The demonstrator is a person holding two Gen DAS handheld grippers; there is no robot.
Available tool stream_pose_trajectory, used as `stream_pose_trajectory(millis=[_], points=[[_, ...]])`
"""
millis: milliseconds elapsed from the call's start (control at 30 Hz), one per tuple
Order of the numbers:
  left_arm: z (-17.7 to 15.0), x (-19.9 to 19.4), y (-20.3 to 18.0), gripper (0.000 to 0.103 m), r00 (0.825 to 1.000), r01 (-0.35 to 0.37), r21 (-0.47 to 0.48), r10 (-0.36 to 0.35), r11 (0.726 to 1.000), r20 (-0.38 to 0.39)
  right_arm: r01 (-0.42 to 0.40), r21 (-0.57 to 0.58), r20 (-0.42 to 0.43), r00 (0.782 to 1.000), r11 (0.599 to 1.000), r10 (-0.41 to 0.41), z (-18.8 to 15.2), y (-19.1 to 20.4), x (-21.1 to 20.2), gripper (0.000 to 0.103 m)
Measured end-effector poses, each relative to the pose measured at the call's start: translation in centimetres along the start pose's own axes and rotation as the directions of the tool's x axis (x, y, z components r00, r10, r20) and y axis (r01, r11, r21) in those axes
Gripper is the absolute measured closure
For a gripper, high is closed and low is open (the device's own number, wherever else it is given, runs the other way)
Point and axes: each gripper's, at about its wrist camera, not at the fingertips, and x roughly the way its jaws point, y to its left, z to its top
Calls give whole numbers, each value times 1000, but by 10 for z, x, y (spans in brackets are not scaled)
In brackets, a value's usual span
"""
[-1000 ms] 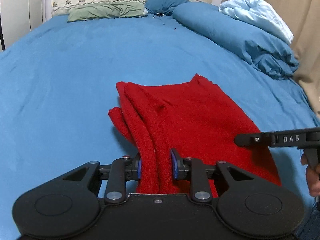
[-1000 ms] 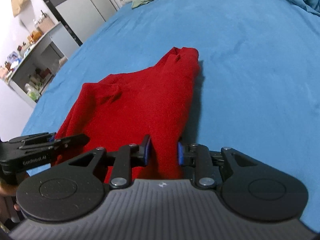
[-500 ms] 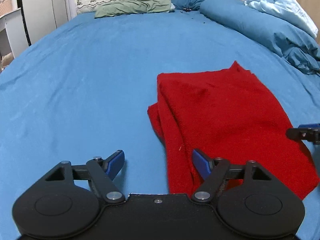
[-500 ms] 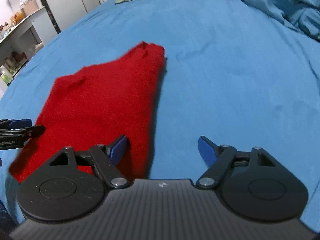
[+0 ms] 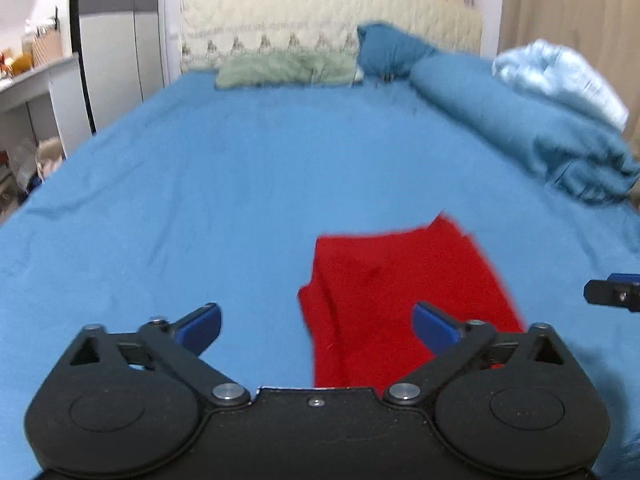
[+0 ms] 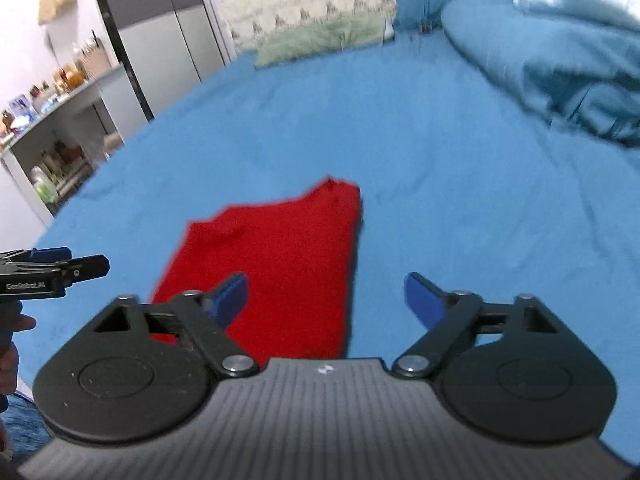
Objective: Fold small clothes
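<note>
A red knitted garment (image 5: 404, 292) lies folded flat on the blue bed sheet (image 5: 208, 184); it also shows in the right wrist view (image 6: 276, 268). My left gripper (image 5: 316, 326) is open and empty, raised above and behind the garment's near left edge. My right gripper (image 6: 326, 300) is open and empty, raised above the garment's near right edge. The tip of the right gripper shows at the right edge of the left wrist view (image 5: 612, 292). The left gripper shows at the left edge of the right wrist view (image 6: 52, 270).
A rolled blue duvet (image 5: 532, 128) with a pale blue blanket (image 5: 560, 76) lies along the right side. A green pillow (image 5: 284, 70) and blue pillow (image 5: 388, 52) sit at the headboard. Shelves and a wardrobe (image 6: 68, 120) stand left of the bed.
Both grippers were shut on the garment's near edge a second ago. They opened, let it go and rose back away. The garment now lies flat on the sheet.
</note>
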Motion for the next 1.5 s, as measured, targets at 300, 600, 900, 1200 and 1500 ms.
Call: stream_pose_trajectory(millis=[300,600,900,1200,1500], points=[[-11,-116,-22,0,999,-52,-7,52,999,18,93,-42,45,995,995,-91,-4,51,-118,0],[-71,-154,-31,0,992,-101,16,102,995,-79,195,-78,-66,978,978,-200,-56,82,-148,0],[-101,-161,-29,0,985,-139,36,142,990,-95,197,-59,-166,965,979,-204,-98,85,-140,0],[-99,-170,-33,0,991,-124,56,127,991,-49,226,-63,-166,958,972,-234,-108,83,-148,0],[-97,-177,-39,0,992,-123,67,125,990,-24,228,-60,-162,958,972,-235,-107,81,-152,0]])
